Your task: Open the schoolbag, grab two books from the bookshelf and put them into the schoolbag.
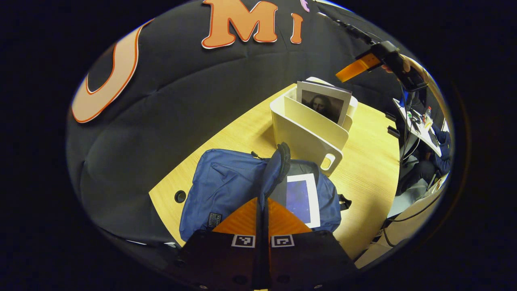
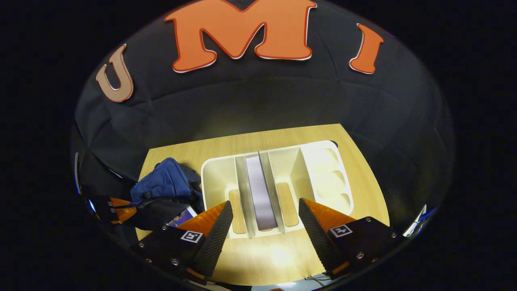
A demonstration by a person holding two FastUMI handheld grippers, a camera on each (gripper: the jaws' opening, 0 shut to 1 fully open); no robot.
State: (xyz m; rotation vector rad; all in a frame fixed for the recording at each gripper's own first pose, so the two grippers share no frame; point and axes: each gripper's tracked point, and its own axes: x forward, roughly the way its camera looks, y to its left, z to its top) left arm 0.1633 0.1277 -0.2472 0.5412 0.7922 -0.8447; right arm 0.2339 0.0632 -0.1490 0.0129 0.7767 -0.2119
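The blue schoolbag lies open on the wooden table, with a blue-covered book inside it. My left gripper is shut on the bag's raised flap and holds it up. Behind the bag stands the white bookshelf with a portrait-covered book upright in it. In the right gripper view, my right gripper hangs open above the bookshelf, its fingers on either side of that book. The bag and left gripper lie to the left.
A round cable hole sits in the table near the bag. The shelf's right section has three round cups. Beyond the table's right edge is a cluttered desk with a seated person. A hand holds the right gripper above the shelf.
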